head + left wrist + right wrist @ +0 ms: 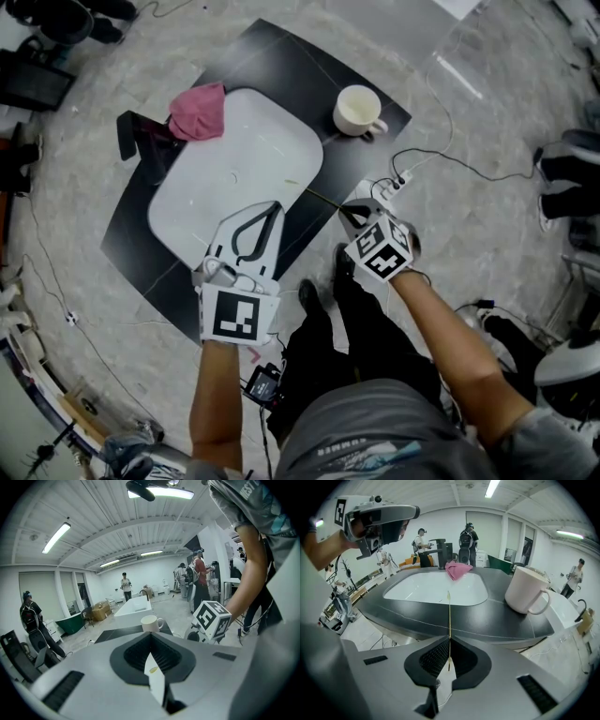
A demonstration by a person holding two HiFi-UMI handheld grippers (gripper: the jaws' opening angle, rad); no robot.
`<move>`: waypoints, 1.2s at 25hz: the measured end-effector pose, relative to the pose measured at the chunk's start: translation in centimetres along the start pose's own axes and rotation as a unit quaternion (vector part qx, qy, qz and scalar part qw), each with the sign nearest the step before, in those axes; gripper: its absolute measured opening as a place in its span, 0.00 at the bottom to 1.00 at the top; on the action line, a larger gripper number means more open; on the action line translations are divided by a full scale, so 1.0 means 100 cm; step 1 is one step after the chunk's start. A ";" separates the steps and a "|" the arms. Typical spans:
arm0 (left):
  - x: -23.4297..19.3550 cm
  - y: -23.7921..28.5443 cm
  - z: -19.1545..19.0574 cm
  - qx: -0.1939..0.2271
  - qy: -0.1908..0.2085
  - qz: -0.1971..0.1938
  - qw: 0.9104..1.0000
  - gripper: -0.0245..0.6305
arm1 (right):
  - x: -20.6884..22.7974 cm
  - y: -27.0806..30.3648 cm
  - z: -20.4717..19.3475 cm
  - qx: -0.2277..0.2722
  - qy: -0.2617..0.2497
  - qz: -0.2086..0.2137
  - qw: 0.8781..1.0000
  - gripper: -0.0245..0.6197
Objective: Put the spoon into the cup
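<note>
While the right claw is clamped tight on the thin, yellowish handle of the spoon, the left claw has its two tips pressed together with nothing between them. In the right gripper view the spoon shows edge-on as a fine line running straight out from the closed jaws, its far end over the right part of the white basin sunk in the black worktop. The head view places the right claw at the worktop's near right edge, with the spoon reaching from it towards the basin. The left claw hangs over the near end of the basin, close to the worktop's near edge and just to the left of the right claw.

The cup, cream-white and upright, stands by the far right corner of the worktop, on the black surface outside the basin, its handle turned towards the right edge. It is well apart from the spoon and from both claws.

A pink cloth lies bunched at the far left end of the basin, partly over its rim, and a black tap stands just beside it towards the worktop's left edge.

Cables trail over the grey floor off the right edge. Several people stand farther back in the room, seen in both gripper views.
</note>
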State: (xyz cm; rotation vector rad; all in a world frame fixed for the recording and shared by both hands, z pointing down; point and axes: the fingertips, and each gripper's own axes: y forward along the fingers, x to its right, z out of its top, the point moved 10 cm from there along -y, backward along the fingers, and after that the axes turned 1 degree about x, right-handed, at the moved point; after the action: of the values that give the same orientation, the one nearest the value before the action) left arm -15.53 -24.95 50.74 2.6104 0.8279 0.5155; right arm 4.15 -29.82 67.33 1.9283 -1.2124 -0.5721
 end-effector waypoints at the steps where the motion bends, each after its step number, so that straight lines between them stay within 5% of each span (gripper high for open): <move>1: 0.000 0.000 0.001 0.000 0.001 0.000 1.000 0.04 | 0.000 -0.001 0.001 0.001 -0.001 -0.001 1.000 0.09; 30: -0.011 -0.026 0.046 0.033 0.034 0.008 0.999 0.04 | 0.009 -0.064 0.043 0.040 -0.011 -0.053 0.998 0.09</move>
State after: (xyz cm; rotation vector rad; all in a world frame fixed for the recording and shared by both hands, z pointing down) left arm -15.58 -24.63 45.32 2.6753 0.8614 0.5925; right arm 5.02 -30.62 59.65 2.0676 -1.1676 -0.6106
